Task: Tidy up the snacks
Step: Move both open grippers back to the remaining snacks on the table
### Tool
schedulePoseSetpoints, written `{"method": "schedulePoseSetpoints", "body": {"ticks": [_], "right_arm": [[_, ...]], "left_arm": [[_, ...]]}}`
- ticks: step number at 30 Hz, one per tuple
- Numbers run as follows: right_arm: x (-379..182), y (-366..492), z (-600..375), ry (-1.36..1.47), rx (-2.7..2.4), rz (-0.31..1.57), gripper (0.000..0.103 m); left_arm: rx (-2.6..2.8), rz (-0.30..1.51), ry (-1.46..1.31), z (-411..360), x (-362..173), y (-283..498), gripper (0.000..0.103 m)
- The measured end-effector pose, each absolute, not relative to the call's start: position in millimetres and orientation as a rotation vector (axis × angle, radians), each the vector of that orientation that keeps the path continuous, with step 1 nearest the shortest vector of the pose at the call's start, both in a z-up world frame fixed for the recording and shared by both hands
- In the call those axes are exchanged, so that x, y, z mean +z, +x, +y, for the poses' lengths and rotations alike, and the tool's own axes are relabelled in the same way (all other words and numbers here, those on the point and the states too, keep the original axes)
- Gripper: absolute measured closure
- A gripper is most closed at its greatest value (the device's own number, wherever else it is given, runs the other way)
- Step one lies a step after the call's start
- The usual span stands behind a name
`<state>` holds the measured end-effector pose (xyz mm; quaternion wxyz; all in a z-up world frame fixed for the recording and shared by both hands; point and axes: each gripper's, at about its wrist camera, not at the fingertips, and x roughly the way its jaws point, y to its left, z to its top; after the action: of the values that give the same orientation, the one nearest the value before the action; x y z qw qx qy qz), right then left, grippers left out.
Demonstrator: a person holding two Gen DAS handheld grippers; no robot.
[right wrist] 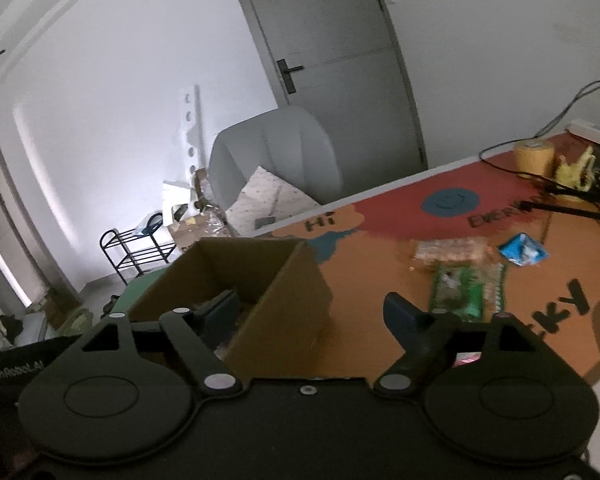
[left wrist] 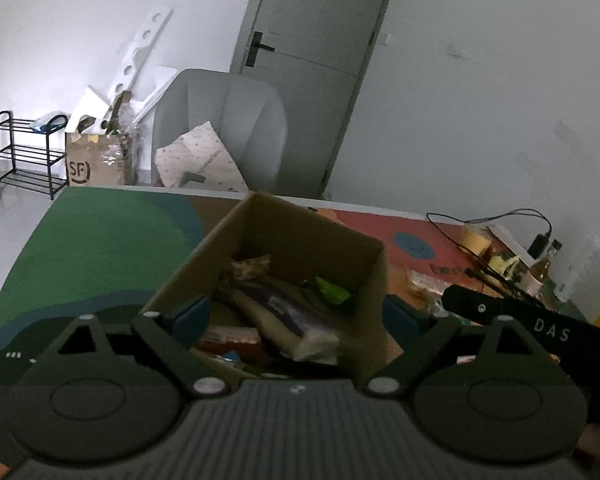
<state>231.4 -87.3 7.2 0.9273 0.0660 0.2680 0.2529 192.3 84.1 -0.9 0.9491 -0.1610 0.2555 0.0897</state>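
Note:
An open cardboard box (left wrist: 364, 276) stands on the colourful table mat (left wrist: 100, 248). Inside it lie several snack packets, among them a purple-labelled one (left wrist: 288, 308) and a green wrapper (left wrist: 332, 290). My left gripper (left wrist: 296, 314) is open, with one finger on each side of the box's near end. My right gripper (right wrist: 310, 316) is open too, its left finger (right wrist: 220, 312) inside the box (right wrist: 284, 312) and its right finger outside the wall. On the mat to the right lie a green packet (right wrist: 466, 290), a clear biscuit packet (right wrist: 450, 250) and a blue packet (right wrist: 524, 250).
At the table's far right are a roll of tape (right wrist: 534, 156), cables (right wrist: 560, 196), a bottle and other small items. Behind the table stand a grey armchair (left wrist: 220, 120), a door (left wrist: 312, 60), a black shoe rack (left wrist: 24, 152) and a cardboard carton (left wrist: 96, 160).

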Motion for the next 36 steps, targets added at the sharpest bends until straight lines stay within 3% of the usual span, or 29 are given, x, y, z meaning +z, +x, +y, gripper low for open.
{"method": "schedulePoseSetpoints", "body": {"ticks": [6, 20, 29, 36], "right_arm": [[5.5, 227.7, -105.5, 0.138, 0.499, 0.551, 0.011], [-3.5, 226.3, -160.7, 0.177, 0.404, 0.56, 0.001], [-10.8, 227.4, -181.7, 0.189, 0.384, 0.576, 0.003], [-20.4, 231.4, -198.4, 0.193, 0.355, 0.612, 0.016]], "left_arm": [[0.159, 0.522, -0.315, 71.2, -0.9, 193.8, 0.01], [0.111, 0.548, -0.315, 36.5, -6.9, 199.7, 0.009], [0.061, 0.537, -0.313, 13.6, -9.7, 202.3, 0.009], [0.035, 0.541, -0.318, -4.9, -13.5, 209.8, 0.01]]}}
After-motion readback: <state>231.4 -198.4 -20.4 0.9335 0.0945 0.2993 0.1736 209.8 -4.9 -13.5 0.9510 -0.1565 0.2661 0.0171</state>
